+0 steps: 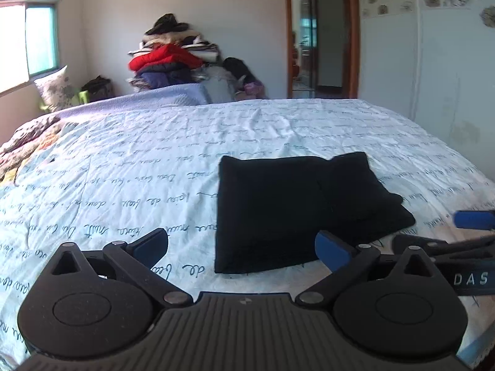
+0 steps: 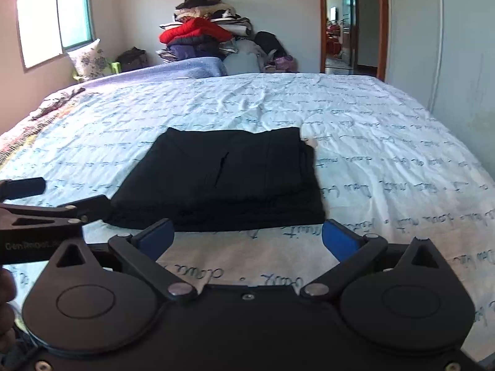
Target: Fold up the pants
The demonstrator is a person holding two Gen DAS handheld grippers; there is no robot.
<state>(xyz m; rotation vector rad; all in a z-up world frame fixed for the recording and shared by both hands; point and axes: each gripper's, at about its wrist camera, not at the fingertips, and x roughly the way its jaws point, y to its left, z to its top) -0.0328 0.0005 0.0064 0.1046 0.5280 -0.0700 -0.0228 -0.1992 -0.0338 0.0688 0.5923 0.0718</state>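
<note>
Black fabric pants (image 2: 222,176), folded into a flat bundle, lie just ahead of both empty, spread-open grippers, right gripper (image 2: 246,236) nearer than left gripper (image 1: 241,244).

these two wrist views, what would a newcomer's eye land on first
The black pants, already folded into a compact rectangle, stand out against the white script-printed bedspread just ahead of both open grippers. Next is the tall clothes pile topped with a red jacket, against the far wall.
</note>
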